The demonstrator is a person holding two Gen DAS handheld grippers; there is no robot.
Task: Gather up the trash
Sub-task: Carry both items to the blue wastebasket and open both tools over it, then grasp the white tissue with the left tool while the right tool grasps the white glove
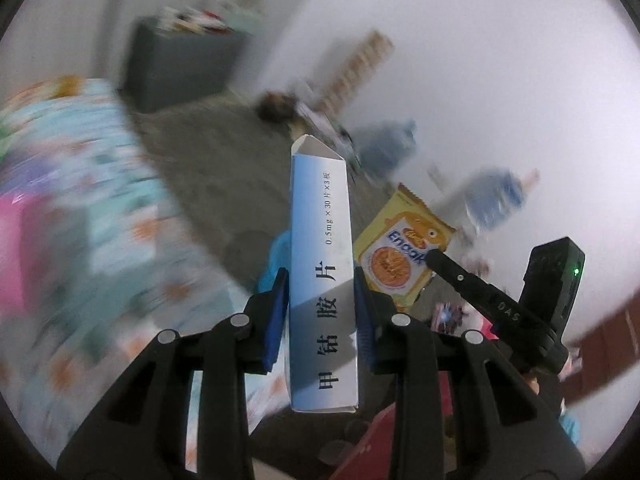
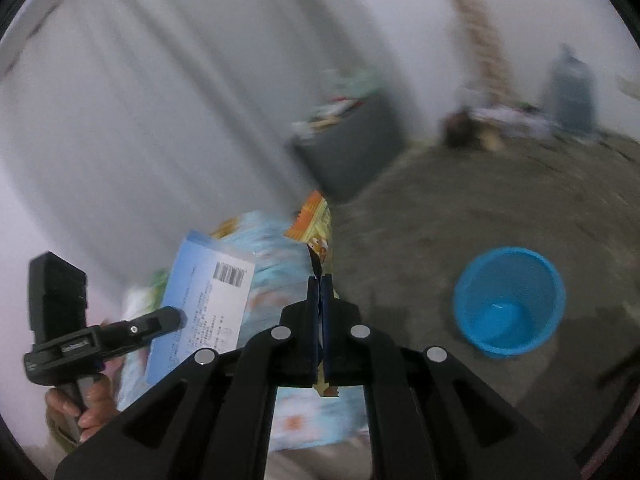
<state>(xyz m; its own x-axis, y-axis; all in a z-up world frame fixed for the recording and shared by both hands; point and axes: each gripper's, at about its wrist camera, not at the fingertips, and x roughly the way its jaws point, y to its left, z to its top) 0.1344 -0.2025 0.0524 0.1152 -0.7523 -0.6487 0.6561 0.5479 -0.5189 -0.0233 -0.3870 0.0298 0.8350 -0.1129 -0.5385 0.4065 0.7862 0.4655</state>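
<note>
Left wrist view puts my left gripper [image 1: 320, 312] nearest, its blue pads pinching a long blue-and-white medicine box [image 1: 322, 280] across its narrow sides. The box stands well past the fingertips, so most of its length is unsupported. I judge that a sharp swing could lever it out of the pads, since the card faces are smooth and the hold sits toward its near end.

Just beyond, my right gripper [image 1: 434, 258] shows as a dark finger against a yellow biscuit wrapper [image 1: 402, 254]. In the right wrist view the right gripper [image 2: 319, 280] has its pads pressed together on the edge of that wrapper [image 2: 316, 220], which sticks up thin and floppy. Only a strip of foil is caught, so I think it could tear or slide free if it flaps.

Both pieces of trash are in the air, over a patterned blue bed cover [image 2: 272, 248]. A drop here would land on the bedding, not in the bin.

Farther off, on the grey floor [image 2: 440, 208], the blue basket [image 2: 508, 300] stands open and looks empty, well apart from both grippers. Its mouth is small and the background is smeared with blur, so I could misjudge the release and let the light wrapper drift past the rim. The long box could also catch the rim and tip the basket.
</note>
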